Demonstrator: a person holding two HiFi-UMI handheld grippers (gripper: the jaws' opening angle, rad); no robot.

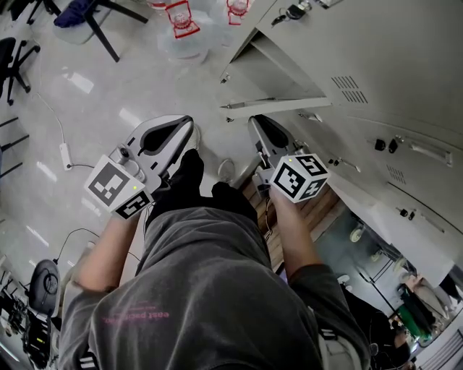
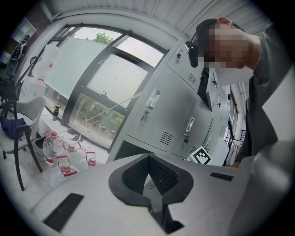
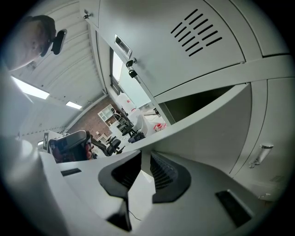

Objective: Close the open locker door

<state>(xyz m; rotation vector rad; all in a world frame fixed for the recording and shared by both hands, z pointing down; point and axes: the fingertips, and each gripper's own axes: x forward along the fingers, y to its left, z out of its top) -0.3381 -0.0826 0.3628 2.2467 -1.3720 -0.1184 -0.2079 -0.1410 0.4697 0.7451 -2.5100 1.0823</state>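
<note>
- Standing before a bank of grey lockers (image 1: 391, 65), looking steeply down past a grey shirt (image 1: 202, 289) at 2 hand-held grippers.
- Holding the left gripper (image 1: 189, 124) out over the glossy floor (image 1: 79, 101), left of the lockers and well apart from them, with its marker cube (image 1: 116, 186) sitting near the wrist.
- Pressing the left gripper's (image 2: 148, 159) pads together at the tips, as the left gripper view shows, with nothing caught between them and the tool pointing toward closed locker fronts and a large window (image 2: 106, 87).
- Holding the right gripper (image 1: 255, 121) up at the open locker door (image 1: 289, 105), its tips lying right at the door's free edge; touching or not, impossible to tell.
- Leaving only a narrow slit between the right gripper's (image 3: 143, 159) pads, with nothing gripped in it.
- Showing, in the right gripper view, the door (image 3: 203, 110) as a pale band slanting across just beyond the tips, with the dark locker opening (image 3: 198, 99) behind it.
- Swinging out from the bank toward the floor side, the door is standing wide open, just below a closed door with vent slots (image 3: 196, 27) and keys (image 3: 131, 67) hanging at its lock.
- Standing on the floor beyond the left gripper, several clear water bottles (image 1: 181, 25) with red caps, beside a dark-legged chair (image 1: 101, 22).
</note>
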